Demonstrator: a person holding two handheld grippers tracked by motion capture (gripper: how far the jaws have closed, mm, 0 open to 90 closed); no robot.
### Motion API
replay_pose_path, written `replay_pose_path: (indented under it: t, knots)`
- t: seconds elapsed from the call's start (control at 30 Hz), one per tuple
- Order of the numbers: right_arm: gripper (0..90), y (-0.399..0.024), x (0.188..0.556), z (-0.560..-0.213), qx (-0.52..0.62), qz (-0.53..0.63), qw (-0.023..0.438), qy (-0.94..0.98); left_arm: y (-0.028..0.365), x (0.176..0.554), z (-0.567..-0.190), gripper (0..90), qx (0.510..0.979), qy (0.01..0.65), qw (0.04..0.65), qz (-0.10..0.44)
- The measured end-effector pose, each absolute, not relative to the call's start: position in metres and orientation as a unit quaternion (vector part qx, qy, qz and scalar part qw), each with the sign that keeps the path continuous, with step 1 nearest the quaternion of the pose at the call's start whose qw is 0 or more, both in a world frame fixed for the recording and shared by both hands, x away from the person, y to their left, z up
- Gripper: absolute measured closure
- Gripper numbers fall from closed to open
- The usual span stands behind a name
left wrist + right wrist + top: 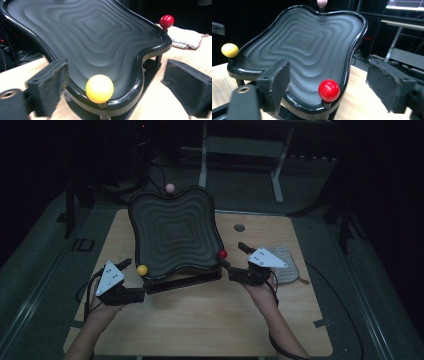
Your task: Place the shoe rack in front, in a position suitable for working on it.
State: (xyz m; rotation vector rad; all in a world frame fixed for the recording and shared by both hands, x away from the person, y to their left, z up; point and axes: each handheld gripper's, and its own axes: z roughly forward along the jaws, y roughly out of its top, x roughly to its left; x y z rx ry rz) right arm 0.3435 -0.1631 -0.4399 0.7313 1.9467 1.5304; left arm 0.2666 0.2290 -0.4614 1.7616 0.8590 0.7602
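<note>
The black wavy tray stands tilted at the worktop's far middle. The left hand-held gripper brackets the yellow knob, the right hand-held gripper the red knob; both are released, neither knob grasped yet.

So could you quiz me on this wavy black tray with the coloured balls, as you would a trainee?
1. True or false: the left hand-held gripper has its jaws clamped on the yellow knob.
2. Which knob stands at the far edge of the black tray? A red, B pink, C yellow.
3. What lies on the table beyond the right hand-held gripper?

Key:
1. False: the knob sits between open jaws.
2. B, the pink knob.
3. A grey cloth.
</note>
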Motion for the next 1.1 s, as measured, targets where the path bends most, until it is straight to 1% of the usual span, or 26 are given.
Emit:
replay_pose_path:
  t: [0.03,0.07,0.1,0.13,0.17,0.2,0.27,0.33,0.4,0.43,0.47,0.5,0.53,0.6,0.63,0.7,0.77,0.83,0.93,1.1]
  knots:
    - [25.4,-0.161,0.346,-0.441,0.27,0.566,0.277,0.728,0.229,0.268,-0.463,15.7,0.73,0.355,0.494,0.312]
    - [29.6,-0.16,0.348,-0.443,0.269,0.563,0.276,0.731,0.229,0.27,-0.464,15.7,0.732,0.358,0.489,0.311]
    - [32.7,-0.159,0.35,-0.444,0.267,0.562,0.274,0.733,0.229,0.271,-0.465,17.7,0.733,0.359,0.487,0.31]
    - [34.1,-0.158,0.352,-0.446,0.265,0.557,0.276,0.737,0.23,0.272,-0.467,21.7,0.733,0.361,0.485,0.311]
    - [38.9,-0.156,0.354,-0.447,0.265,0.55,0.277,0.742,0.23,0.274,-0.468,21.8,0.734,0.365,0.483,0.309]
    - [40.6,-0.156,0.356,-0.448,0.263,0.549,0.272,0.746,0.231,0.276,-0.469,22.2,0.735,0.366,0.481,0.307]
    - [40.5,-0.154,0.36,-0.452,0.27,0.545,0.267,0.747,0.231,0.278,-0.471,27.7,0.737,0.366,0.477,0.307]
    - [39.9,-0.152,0.364,-0.456,0.278,0.541,0.263,0.749,0.231,0.282,-0.472,28.2,0.74,0.369,0.473,0.304]
    - [40.0,-0.15,0.369,-0.46,0.283,0.535,0.26,0.753,0.232,0.285,-0.474,32.9,0.741,0.372,0.475,0.295]
    - [40.4,-0.149,0.371,-0.462,0.285,0.531,0.258,0.755,0.232,0.287,-0.475,33.1,0.741,0.375,0.474,0.295]
    - [42.0,-0.149,0.373,-0.464,0.287,0.527,0.26,0.757,0.231,0.288,-0.476,34.3,0.742,0.375,0.473,0.292]
    - [44.2,-0.148,0.375,-0.466,0.29,0.524,0.254,0.759,0.231,0.289,-0.477,38.7,0.745,0.372,0.468,0.296]
    - [44.4,-0.147,0.377,-0.468,0.293,0.523,0.25,0.76,0.229,0.29,-0.479,40.3,0.745,0.373,0.463,0.302]
    - [46.6,-0.145,0.38,-0.472,0.296,0.517,0.246,0.765,0.228,0.291,-0.48,44.4,0.745,0.375,0.466,0.297]
    - [46.7,-0.144,0.382,-0.474,0.296,0.513,0.246,0.767,0.228,0.292,-0.48,45.7,0.743,0.376,0.464,0.303]
    - [52.1,-0.143,0.385,-0.476,0.297,0.511,0.242,0.77,0.227,0.293,-0.481,49.4,0.74,0.379,0.466,0.303]
    - [52.1,-0.14,0.386,-0.478,0.296,0.509,0.244,0.771,0.227,0.294,-0.482,51.7,0.741,0.378,0.463,0.306]
    - [56.2,-0.139,0.386,-0.478,0.294,0.511,0.245,0.77,0.227,0.295,-0.482,55.6,0.741,0.378,0.46,0.312]
    - [59.5,-0.135,0.385,-0.477,0.287,0.506,0.252,0.773,0.227,0.294,-0.483,56.7,0.743,0.372,0.456,0.319]
    - [59.9,-0.135,0.384,-0.478,0.288,0.505,0.256,0.772,0.226,0.293,-0.484,57.7,0.736,0.378,0.462,0.319]
